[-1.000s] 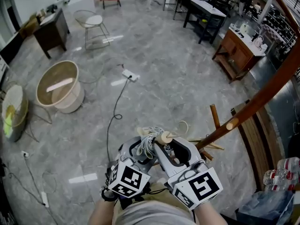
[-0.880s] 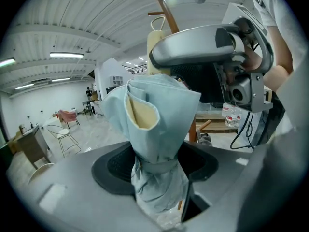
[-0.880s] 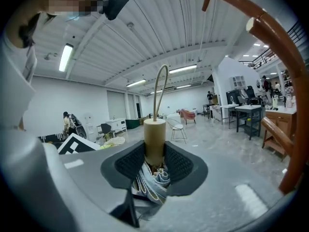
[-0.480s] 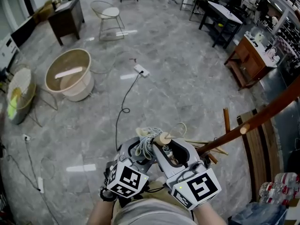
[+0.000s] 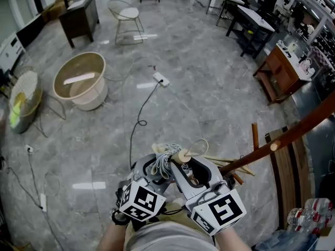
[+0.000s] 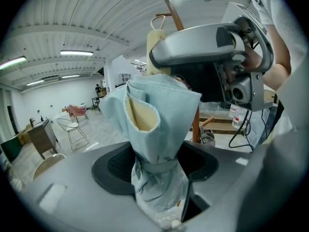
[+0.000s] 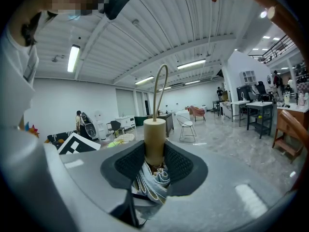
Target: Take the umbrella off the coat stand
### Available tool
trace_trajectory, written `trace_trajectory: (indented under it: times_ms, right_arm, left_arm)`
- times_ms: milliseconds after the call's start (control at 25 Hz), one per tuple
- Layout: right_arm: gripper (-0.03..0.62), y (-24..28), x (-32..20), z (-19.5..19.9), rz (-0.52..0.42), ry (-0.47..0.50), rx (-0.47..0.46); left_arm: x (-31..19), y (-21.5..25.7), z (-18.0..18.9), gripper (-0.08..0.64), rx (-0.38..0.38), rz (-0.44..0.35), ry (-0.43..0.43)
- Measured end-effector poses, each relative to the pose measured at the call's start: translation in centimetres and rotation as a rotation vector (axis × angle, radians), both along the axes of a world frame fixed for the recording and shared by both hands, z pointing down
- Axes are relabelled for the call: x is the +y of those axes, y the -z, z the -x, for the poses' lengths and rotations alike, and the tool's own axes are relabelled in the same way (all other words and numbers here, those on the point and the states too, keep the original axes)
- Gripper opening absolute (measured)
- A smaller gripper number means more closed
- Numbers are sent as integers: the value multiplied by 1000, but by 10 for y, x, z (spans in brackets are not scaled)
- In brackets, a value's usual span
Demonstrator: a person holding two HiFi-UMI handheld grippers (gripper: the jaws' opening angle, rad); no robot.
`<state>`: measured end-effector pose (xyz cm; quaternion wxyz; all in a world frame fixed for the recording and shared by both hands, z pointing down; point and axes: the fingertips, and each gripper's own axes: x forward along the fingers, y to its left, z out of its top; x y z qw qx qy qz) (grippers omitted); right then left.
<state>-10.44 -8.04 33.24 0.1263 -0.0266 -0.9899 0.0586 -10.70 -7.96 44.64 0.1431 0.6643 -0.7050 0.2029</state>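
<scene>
Umbrella, folded and pale blue, is held in both grippers low in the head view, above the grey floor and just to the left of the brown wooden coat stand. Whether it touches the stand's pegs cannot be told.

In the left gripper view, the left gripper is seen clamped on the bunched fabric at the band that wraps the canopy; its dark fingers are held fairly wide by the cloth, which is pressed between the pads and rises upward in loose folds. The right gripper is closed on the other end: the beige cylindrical handle is gripped between its ribbed fingers, with folded cloth tucked below the handle and a thin loop strap standing up from its top.

The two grippers are placed close together, side by side, with their marker cubes turned toward the head camera.

Across the floor, a round tan tub, a wire chair and a white power strip with its dark cable are seen well apart from the grippers. A wooden cabinet stands at the right, and water bottles lie near the stand's foot.
</scene>
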Motion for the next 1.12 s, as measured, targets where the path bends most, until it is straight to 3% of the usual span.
trace_trajectory:
  times_ms: [1120]
  right_arm:
    - [126,-6,-4,0,9,-22,-2]
  left_arm:
    - [-3,-6,0,293,0,9,-19]
